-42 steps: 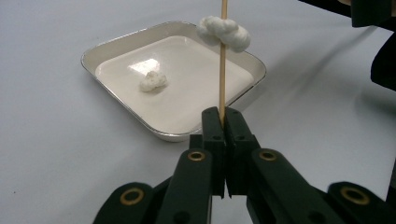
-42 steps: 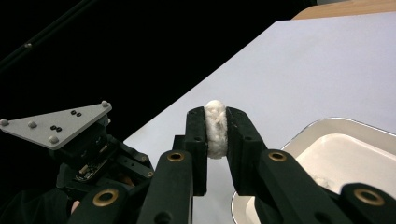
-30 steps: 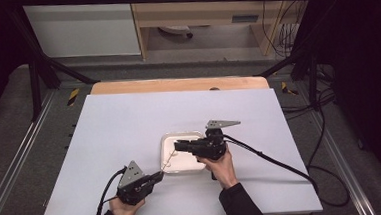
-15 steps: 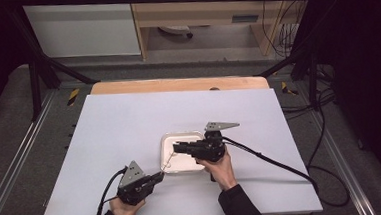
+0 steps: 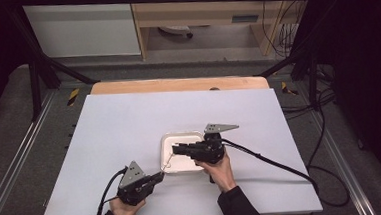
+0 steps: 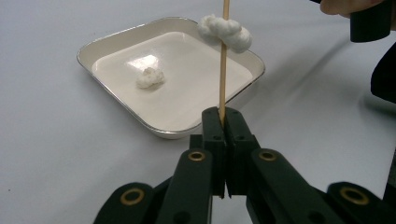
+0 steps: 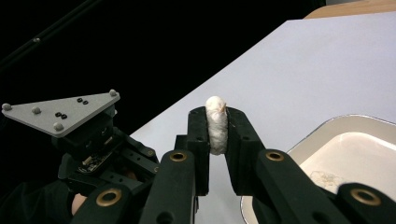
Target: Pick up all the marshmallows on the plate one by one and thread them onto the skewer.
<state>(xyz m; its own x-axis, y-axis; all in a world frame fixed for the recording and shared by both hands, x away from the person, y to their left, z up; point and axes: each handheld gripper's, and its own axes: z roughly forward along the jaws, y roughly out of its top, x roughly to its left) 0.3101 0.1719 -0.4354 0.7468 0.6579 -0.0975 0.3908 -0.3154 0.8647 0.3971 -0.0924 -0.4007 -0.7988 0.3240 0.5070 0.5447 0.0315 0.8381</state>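
Your left gripper [image 6: 223, 122] is clamped on the bottom of a wooden skewer [image 6: 224, 60], which stands up from the jaws over the near edge of the tray [image 6: 114, 39]. In the high view that gripper [image 5: 158, 176] sits just beside the tray's near-left corner.

Your right gripper [image 7: 217, 125] is closed on a cotton ball [image 7: 216, 125], squeezed tall between the pads. In the right gripper view a thin tip seems to peek out at the ball's top, so the skewer may be just entering it; I cannot tell for sure. In the high view the right gripper [image 5: 177, 149] hangs over the tray, its jaws pointing towards your left gripper.

Judging progress: the left gripper view shows 1 ball [image 6: 225, 31] high on the skewer; whether that is the one your right jaws hold, I cannot tell. 1 more ball [image 6: 150, 77] lies loose in the tray, beyond and to the left of your left jaws. So threading looks underway, with at least that 1 ball left to pick up and spear.
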